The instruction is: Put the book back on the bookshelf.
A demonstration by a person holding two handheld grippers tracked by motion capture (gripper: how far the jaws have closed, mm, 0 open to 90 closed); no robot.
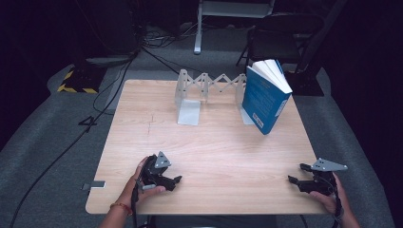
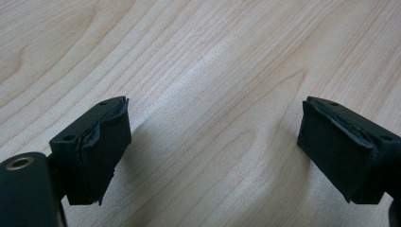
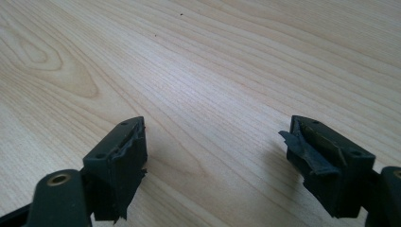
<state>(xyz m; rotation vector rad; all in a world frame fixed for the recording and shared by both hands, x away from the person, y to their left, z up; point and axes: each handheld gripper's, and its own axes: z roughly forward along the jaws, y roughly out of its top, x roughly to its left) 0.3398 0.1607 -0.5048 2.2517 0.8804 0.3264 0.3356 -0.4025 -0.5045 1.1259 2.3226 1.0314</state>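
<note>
Hand-held gripper, left: rests near the table's near-left corner, jaws spread, nothing between them; its own view shows bare wood between the pads.
Hand-held gripper, right: rests at the near-right corner, jaws likewise spread and empty, pads over bare wood. Both appear parked at the near edge, well apart from the work.
Blue book: far-right part of the table, tilted, leaning against the right end of the rack, probably for want of support.
Expandable bookend rack: along the far edge, pulled open, likely to take the book upright.
</note>
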